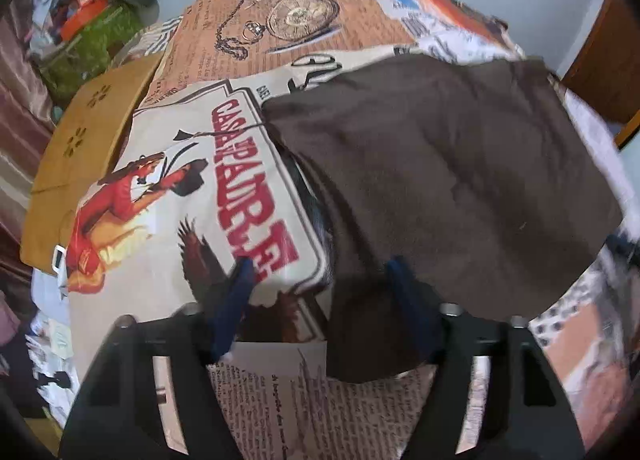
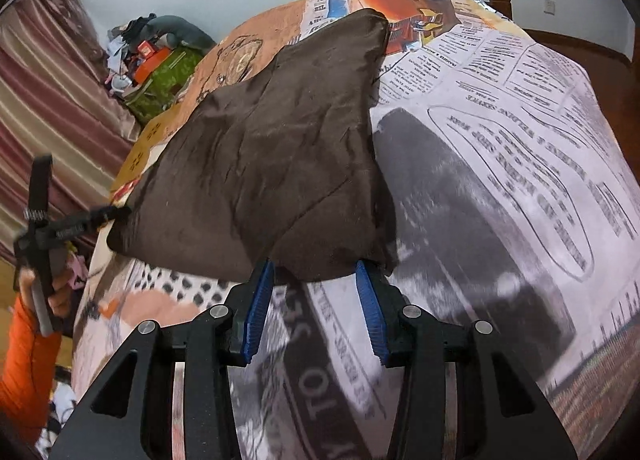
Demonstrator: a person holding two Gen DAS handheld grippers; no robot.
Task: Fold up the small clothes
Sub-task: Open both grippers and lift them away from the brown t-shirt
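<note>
Brown garment (image 1: 440,180) on printed bedspread (image 1: 200,196)

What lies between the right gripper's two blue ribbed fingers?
In the right wrist view, the right gripper stands open; between its fingers shows the near edge of the dark brown cloth garment, then the newspaper-print bedsheet.

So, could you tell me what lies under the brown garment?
The brown garment rests on the newspaper-print cloth, whose print shows around it; whatever lies beneath its middle is covered.
</note>
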